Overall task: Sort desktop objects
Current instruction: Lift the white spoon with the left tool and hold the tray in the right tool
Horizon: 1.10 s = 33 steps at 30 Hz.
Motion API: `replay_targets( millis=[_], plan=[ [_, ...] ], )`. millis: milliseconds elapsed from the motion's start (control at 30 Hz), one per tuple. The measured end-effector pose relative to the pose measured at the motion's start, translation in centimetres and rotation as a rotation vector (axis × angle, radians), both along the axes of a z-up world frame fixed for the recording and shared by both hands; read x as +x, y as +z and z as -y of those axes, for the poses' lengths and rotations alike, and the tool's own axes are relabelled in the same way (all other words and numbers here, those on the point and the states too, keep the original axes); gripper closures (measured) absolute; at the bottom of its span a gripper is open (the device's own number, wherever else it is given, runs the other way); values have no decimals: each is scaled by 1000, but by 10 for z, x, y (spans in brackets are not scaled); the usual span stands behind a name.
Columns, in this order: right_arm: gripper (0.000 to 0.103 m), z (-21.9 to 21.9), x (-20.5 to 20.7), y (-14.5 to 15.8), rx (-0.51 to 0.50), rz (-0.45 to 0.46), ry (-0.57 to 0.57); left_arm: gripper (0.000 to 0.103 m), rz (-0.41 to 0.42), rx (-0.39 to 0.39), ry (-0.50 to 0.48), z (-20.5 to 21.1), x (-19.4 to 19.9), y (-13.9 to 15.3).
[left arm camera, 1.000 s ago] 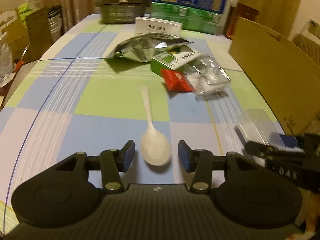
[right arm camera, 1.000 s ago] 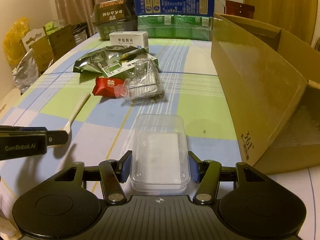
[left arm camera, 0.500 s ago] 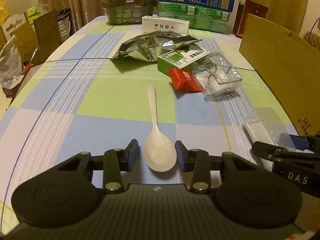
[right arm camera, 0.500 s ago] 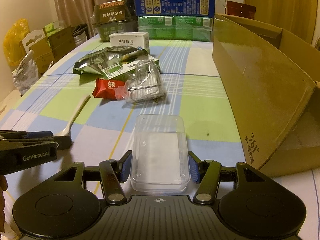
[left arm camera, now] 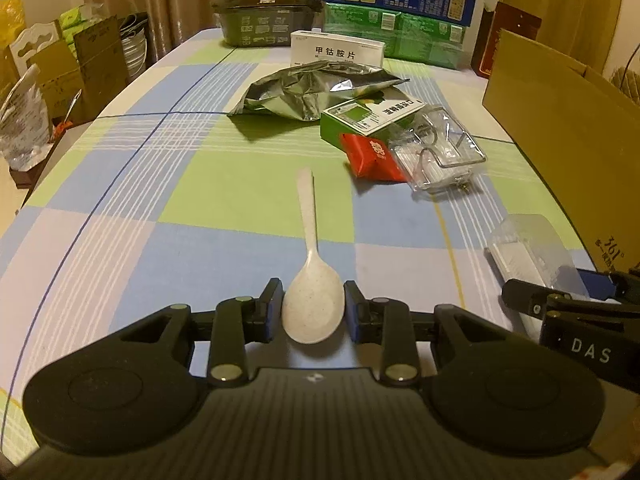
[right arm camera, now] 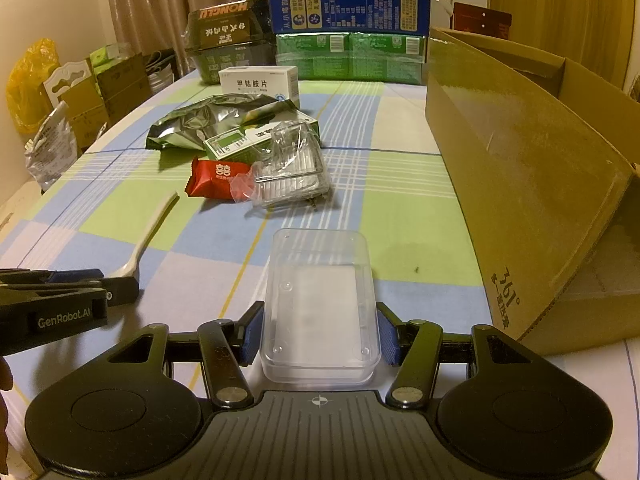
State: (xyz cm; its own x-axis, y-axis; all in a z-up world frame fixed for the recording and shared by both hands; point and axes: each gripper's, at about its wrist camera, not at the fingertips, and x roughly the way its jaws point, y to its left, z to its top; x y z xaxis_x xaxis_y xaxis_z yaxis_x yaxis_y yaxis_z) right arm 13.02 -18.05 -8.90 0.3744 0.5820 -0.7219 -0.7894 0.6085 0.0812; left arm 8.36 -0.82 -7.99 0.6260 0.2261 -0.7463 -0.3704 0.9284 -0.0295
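A: What has the left gripper (left arm camera: 313,307) got?

B: Its pads are pressed against both sides of the bowl of the white spoon (left arm camera: 312,284). The spoon lies flat on the checked tablecloth (left arm camera: 120,216), bowl between the fingers, handle running straight ahead.

A: And the right gripper (right arm camera: 320,332)?

B: About half open, closed on the clear plastic box (right arm camera: 320,300). A blue pad sits against each long side of it, and the box reaches forward past the fingertips, resting on the cloth.

A: What lies ahead of the left gripper?

B: Beyond the tip of the spoon handle, a little to the right, a red packet (left arm camera: 370,156) touches a crumpled clear plastic package (left arm camera: 438,156) with a bent wire inside. Behind those is a green and white carton (left arm camera: 368,116), then a creased silver foil bag (left arm camera: 308,90), then a white medicine box (left arm camera: 338,51) standing on its edge.

A: Anything in the way of the spoon?

B: The cloth directly ahead, along the handle, is bare. The pile starts off to the right of that line.

A: And around the right gripper?

B: A large open cardboard box (right arm camera: 528,184) stands close on its right, its near wall leaning along that side. The same pile sits ahead and left. The left gripper shows at far left, just beside the spoon's bowl end.

A: The far edge of the table?

B: Stacked green and blue cartons (right arm camera: 348,28) and a dark tub (right arm camera: 228,36) with printed lettering.
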Motion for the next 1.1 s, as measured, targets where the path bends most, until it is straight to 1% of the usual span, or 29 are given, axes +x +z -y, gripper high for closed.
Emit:
replay_targets(
  millis=[167,400,500,733,933,1100],
  plan=[
    [49,-1,1,0,1,-1,-2,73,4,2,3,2,-1,0],
    [49,-2,1,0,0,2,1,73,3,14,3,4,-1,-1],
    [49,-2,0,0,0,2,0,76,-4,30,2,5,0,-2],
    [49,-2,0,1,6,6,-6,77,-8,36,-15,7,-2,0],
    [49,-2,-1,5,24,30,-3,77,9,72,-45,15,-4,6],
    [50,-1,-1,7,29,37,0,77,22,77,-49,15,-4,10]
  ],
)
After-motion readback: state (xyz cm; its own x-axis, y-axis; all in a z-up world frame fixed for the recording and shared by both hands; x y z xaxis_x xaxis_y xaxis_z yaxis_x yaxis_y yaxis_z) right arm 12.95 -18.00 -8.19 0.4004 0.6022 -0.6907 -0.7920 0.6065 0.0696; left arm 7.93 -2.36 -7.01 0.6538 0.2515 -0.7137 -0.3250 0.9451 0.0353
